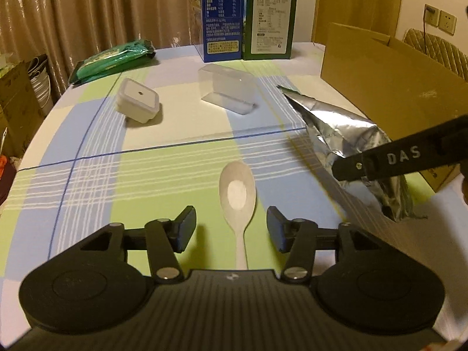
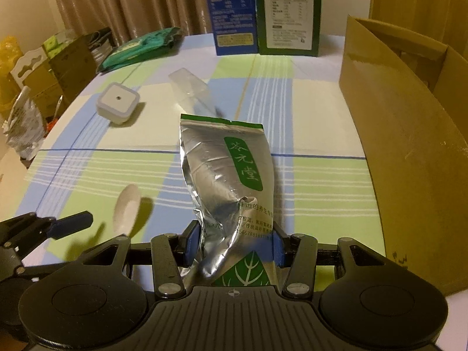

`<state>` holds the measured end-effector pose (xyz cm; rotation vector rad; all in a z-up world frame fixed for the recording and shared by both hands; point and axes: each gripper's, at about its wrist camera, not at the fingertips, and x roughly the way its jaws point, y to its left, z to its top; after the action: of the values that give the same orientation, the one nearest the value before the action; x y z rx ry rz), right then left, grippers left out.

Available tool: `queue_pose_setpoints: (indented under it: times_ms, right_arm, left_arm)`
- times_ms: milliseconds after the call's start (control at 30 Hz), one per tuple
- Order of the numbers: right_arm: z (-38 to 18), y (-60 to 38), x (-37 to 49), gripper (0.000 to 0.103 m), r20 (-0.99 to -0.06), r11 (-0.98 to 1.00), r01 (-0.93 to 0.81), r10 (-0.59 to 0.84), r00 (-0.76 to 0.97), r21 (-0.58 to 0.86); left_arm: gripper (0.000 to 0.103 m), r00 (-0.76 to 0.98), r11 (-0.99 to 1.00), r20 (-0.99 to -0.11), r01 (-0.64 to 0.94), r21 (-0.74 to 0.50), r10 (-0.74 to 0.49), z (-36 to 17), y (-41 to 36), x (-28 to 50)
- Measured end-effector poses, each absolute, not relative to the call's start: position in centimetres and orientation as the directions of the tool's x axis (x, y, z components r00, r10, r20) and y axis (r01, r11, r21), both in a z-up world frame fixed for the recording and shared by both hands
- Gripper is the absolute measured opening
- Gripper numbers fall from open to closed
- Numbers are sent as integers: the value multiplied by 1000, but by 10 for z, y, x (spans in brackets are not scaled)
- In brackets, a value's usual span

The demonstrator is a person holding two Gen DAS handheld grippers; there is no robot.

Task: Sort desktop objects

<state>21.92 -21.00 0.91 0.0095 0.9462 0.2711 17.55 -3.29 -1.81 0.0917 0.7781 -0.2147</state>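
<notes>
My right gripper (image 2: pixel 237 244) is clamping the near end of a silver pouch (image 2: pixel 225 175), both pads pressed into the crumpled foil, and the pouch is standing up off the table (image 2: pixel 316 175), leaning far and left. My left gripper (image 1: pixel 231 229) is hovering with its jaws spread wide, a white spoon (image 1: pixel 237 193) lying on the cloth between them, touched by neither pad. The spoon's bowl is pointing far, its handle running near under the gripper. A cardboard box (image 2: pixel 409 146) is standing open just right of the pouch. Farther off, a small white tub (image 1: pixel 137 103) and a clear box (image 1: pixel 226 87) are sitting apart at mid-table. A green packet (image 1: pixel 114 60) is lying far left; a blue carton (image 1: pixel 222 14) and a green carton (image 1: pixel 270 20) are standing side by side at the far edge.
</notes>
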Motion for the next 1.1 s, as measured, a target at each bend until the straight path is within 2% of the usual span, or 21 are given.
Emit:
queue_pose_setpoints:
  times_ms: [300,1100]
  right_arm:
    - [8,-210,225,46,-799,963,-229,249,548,143]
    - [4,-207,226,46,-805,961,-239,251,538,140]
  left_arm:
    - [48,684,970,-708,242,-7,-176,-27,-44,197]
    - [32,683,979,-714,205,-17,-155,-31,-43,204]
